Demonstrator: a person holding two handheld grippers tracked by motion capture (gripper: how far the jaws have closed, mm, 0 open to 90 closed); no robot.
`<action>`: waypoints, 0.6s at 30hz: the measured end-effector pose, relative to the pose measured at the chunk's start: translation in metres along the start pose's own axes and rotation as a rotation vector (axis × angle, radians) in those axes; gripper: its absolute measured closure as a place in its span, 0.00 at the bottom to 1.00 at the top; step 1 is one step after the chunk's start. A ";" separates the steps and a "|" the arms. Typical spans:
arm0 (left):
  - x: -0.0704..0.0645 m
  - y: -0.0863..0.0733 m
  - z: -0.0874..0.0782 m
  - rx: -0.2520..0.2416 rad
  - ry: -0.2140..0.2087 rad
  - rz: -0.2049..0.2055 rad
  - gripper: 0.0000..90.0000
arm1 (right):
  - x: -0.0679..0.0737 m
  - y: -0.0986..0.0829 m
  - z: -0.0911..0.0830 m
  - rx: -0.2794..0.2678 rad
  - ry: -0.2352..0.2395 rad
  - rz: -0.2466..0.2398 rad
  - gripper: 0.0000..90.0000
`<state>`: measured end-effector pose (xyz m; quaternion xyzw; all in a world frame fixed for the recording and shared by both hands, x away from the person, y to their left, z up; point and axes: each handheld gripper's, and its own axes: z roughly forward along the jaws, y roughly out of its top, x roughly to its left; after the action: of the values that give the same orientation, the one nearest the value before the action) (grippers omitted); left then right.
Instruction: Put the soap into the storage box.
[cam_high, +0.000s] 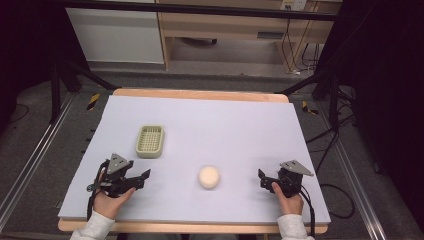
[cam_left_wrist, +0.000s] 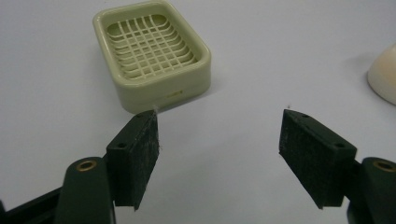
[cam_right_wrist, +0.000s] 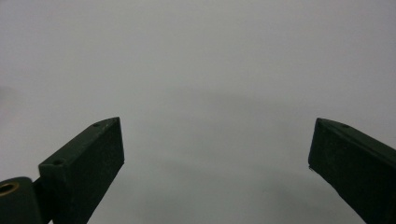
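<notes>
High view first: a pale lavender-grey table (cam_high: 210, 120) carries two things, a cream-coloured soap dish (cam_high: 150, 141) with a lattice floor at centre-left and a round cream soap (cam_high: 209, 176) nearer the person's edge, about midway between the two hands. The left gripper (cam_high: 144, 176) rests low at the near left of the table, held in the person's left hand (cam_high: 111, 199), its jaws pointing to the right and slightly away, toward the space between dish and soap. The right gripper (cam_high: 261, 179) sits at the near right, held in the right hand (cam_high: 289, 199), its jaws turned left toward the soap but well short of it. Both sleeves are white. From the left gripper view, the left gripper (cam_left_wrist: 219, 135) has its two black jaws spread wide with nothing between them; the soap dish (cam_left_wrist: 154, 51) stands upright just beyond the left jaw, empty, and the edge of the soap (cam_left_wrist: 384, 74) shows at the far right, apart from both jaws. From the right gripper view, the right gripper (cam_right_wrist: 217, 144) is likewise spread wide and grips nothing, with bare table surface (cam_right_wrist: 205, 70) ahead of it. Soap and dish lie apart from each other, neither touched by a gripper.
</notes>
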<state>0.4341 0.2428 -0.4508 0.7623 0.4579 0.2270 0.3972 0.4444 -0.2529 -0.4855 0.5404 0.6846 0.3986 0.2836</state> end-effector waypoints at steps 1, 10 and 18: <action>-0.001 0.000 0.001 -0.001 0.001 -0.002 0.32 | 0.000 0.000 0.000 0.001 0.001 0.001 0.04; -0.013 0.003 0.006 0.001 -0.012 0.012 0.31 | 0.000 0.000 0.000 0.002 0.000 0.001 0.04; -0.024 0.006 0.013 0.011 -0.030 0.032 0.29 | 0.000 0.000 0.000 0.002 -0.002 -0.002 0.04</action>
<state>0.4347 0.2146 -0.4526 0.7749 0.4408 0.2195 0.3963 0.4444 -0.2528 -0.4857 0.5405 0.6850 0.3974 0.2841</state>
